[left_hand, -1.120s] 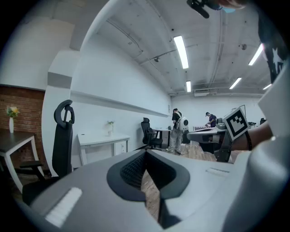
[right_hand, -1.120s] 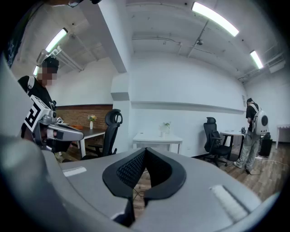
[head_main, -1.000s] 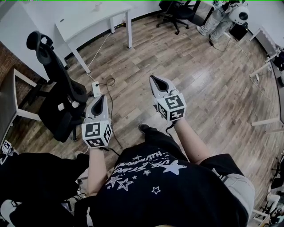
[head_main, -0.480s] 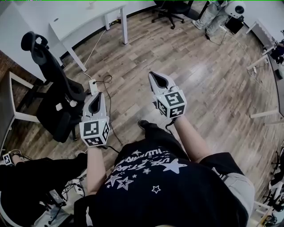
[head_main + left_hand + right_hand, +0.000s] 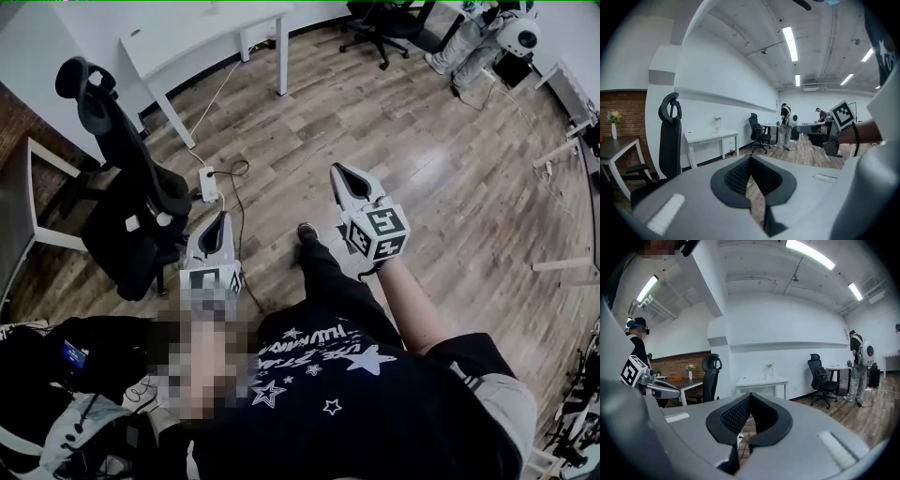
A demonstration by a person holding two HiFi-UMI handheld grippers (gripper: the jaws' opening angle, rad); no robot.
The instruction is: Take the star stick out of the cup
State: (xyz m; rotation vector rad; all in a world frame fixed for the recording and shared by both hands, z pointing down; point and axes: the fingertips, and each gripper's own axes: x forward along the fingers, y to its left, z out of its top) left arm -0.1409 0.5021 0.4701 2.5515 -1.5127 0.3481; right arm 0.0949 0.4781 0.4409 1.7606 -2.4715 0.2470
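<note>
Since the grey left gripper and grey right gripper are both pinched closed on nothing over the brown plank floor, with cup and star stick nowhere in view, going in closed could easily tip the cup.

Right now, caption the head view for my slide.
Shut, empty left gripper and right gripper held above a wood floor.
</note>
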